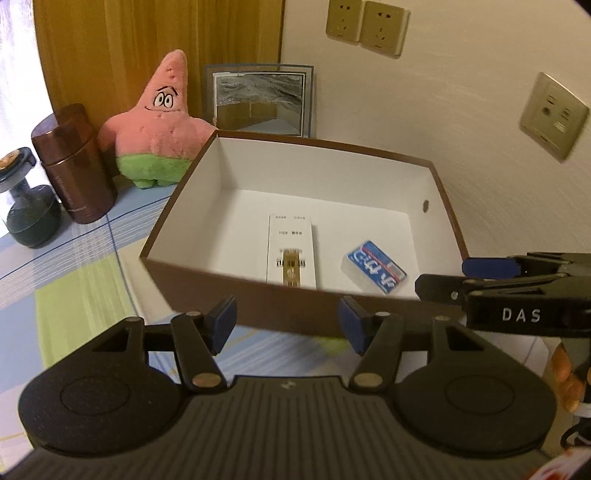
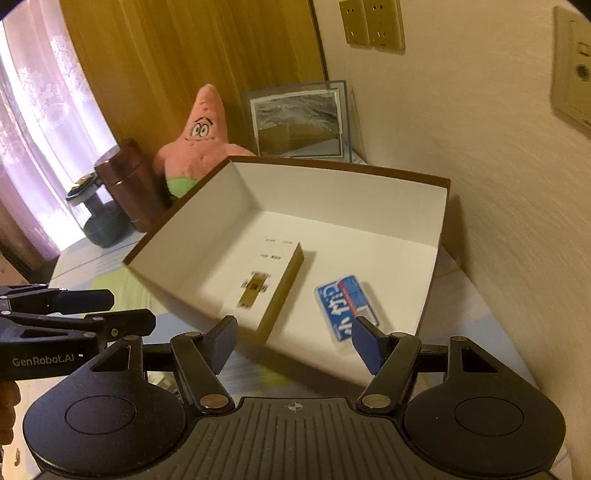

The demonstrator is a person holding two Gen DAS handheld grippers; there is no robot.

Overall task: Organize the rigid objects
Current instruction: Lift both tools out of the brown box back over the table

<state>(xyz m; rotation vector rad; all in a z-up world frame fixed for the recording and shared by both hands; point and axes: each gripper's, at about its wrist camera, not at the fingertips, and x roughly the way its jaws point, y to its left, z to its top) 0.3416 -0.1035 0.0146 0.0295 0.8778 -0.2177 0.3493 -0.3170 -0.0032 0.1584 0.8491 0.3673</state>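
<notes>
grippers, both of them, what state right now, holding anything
left gripper: open, holding nothing
right gripper: open, holding nothing

You're in a home room. At ten o'clock a plush starfish toy [image 1: 159, 122] sits before a wooden panel [image 1: 147, 48]. Wall sockets [image 1: 365, 27] sit at one o'clock.

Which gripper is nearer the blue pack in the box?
Right. The right gripper hangs at the box's near wall with the blue pack just past its right finger. The left gripper sits further left, facing the white carton.
</notes>
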